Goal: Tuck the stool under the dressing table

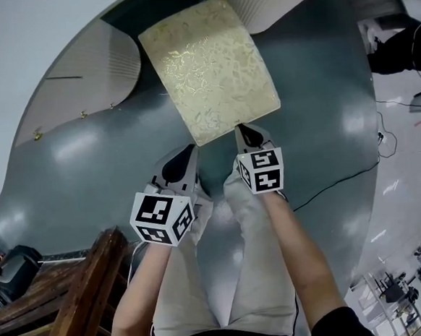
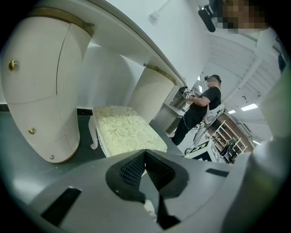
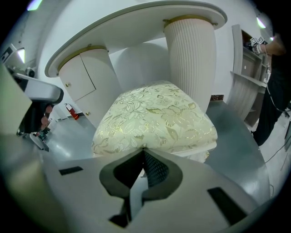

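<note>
The stool (image 1: 210, 69) has a cream cushion with a gold leaf pattern and white legs. It stands on the grey floor with its far end in the gap between the two ribbed pedestals of the white dressing table (image 1: 13, 63). My right gripper (image 1: 248, 133) is shut, its tip against the cushion's near edge (image 3: 159, 113). My left gripper (image 1: 184, 158) is also shut and empty. It sits just short of the stool's near left corner (image 2: 127, 129). The table top (image 3: 136, 22) arches over the stool.
A dark wooden chair (image 1: 68, 298) stands at my lower left. A black cable (image 1: 342, 179) runs across the floor on the right. A person in black (image 2: 200, 109) stands by shelves beyond the right pedestal (image 3: 188, 59). The left pedestal (image 2: 41, 91) has small gold knobs.
</note>
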{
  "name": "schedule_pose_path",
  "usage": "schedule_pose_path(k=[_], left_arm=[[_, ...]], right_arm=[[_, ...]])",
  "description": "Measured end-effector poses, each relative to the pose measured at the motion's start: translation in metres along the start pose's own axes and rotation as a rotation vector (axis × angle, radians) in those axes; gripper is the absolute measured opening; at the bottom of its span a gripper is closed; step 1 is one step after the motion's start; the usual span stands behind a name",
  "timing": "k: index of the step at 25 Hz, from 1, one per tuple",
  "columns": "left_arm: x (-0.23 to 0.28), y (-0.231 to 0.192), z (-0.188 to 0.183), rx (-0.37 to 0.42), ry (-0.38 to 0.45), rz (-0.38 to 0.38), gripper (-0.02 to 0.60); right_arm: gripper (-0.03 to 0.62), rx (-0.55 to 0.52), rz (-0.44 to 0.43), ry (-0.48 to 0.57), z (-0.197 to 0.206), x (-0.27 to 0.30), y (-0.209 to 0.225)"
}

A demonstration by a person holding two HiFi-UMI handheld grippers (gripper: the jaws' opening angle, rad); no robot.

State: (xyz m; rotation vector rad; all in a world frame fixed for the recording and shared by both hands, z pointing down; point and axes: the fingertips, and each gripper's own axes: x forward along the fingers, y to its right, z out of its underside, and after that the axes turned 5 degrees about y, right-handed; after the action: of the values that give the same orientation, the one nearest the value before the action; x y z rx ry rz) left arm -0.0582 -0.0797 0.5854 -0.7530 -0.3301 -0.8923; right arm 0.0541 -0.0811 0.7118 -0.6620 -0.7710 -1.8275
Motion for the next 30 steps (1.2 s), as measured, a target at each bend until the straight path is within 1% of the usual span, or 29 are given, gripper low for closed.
schedule_pose_path(k=[4, 10, 15, 20, 30], left_arm=[[0.005, 0.0, 0.002, -0.013, 0.022, -0.01, 0.011], [0.008, 0.007, 0.004, -0.007, 0.035, -0.009, 0.011], [0.004, 0.02, 0.016, -0.007, 0.051, -0.021, 0.012], [0.004, 0.028, 0.028, -0.008, 0.066, -0.034, 0.011], [0.016, 0.032, 0.037, -0.007, 0.088, -0.045, 0.011]], right_arm=[[0.012, -0.014, -0.021, 0.002, 0.002, 0.001, 0.001], [0.012, -0.018, -0.055, 0.004, 0.0, -0.001, 0.0], [0.012, -0.023, -0.068, 0.026, -0.003, -0.004, 0.003], [0.012, -0.055, -0.083, 0.044, -0.004, -0.005, 0.006], [0.012, -0.08, -0.095, 0.077, -0.003, -0.002, 0.006]])
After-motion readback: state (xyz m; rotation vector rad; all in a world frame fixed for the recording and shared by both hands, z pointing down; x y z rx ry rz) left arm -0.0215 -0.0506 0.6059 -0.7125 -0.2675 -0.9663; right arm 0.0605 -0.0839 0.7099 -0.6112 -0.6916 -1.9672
